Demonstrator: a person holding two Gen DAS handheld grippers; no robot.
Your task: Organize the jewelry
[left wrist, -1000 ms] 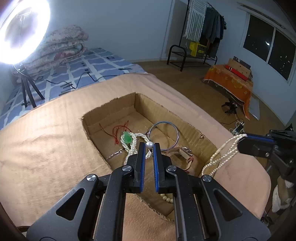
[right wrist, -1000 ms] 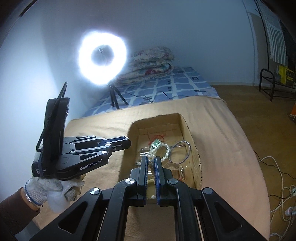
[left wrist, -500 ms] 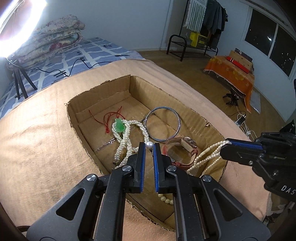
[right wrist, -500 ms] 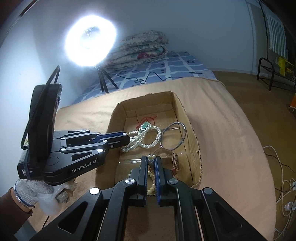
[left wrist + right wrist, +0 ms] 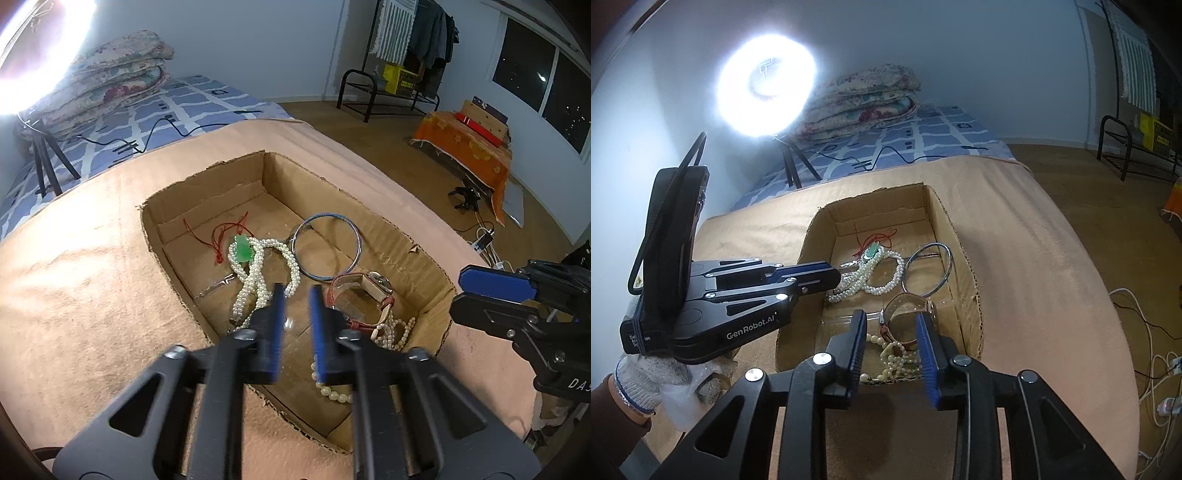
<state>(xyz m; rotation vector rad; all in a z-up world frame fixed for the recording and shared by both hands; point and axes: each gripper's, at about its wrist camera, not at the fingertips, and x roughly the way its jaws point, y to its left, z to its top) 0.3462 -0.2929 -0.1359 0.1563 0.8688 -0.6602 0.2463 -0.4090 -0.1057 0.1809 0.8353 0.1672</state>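
An open cardboard box [image 5: 369, 221] [image 5: 964, 258] sits on a tan blanket. Inside lie a white pearl necklace [image 5: 258, 269] [image 5: 875, 273] with a green pendant [image 5: 242, 251] on red cord, a metal bangle [image 5: 327, 247] [image 5: 929, 269], a watch with a red strap [image 5: 373, 291] [image 5: 905, 321], and a cream bead necklace [image 5: 391, 332] [image 5: 894, 358]. My left gripper [image 5: 295, 295] [image 5: 831, 277] is open and empty over the box's near-left part. My right gripper [image 5: 890, 325] [image 5: 461, 291] is open and empty above the cream beads and watch.
The tan blanket [image 5: 74, 295] covers a bed. A ring light on a tripod [image 5: 766, 85] and folded quilts [image 5: 864, 99] are behind. A clothes rack [image 5: 402, 55], an orange-covered box [image 5: 469, 144] and floor cables [image 5: 1156, 350] are to the right.
Both grippers have opened. The left let go of the pearl necklace and the right dropped the cream bead necklace into the box's near corner. Both moved down closer to the box.
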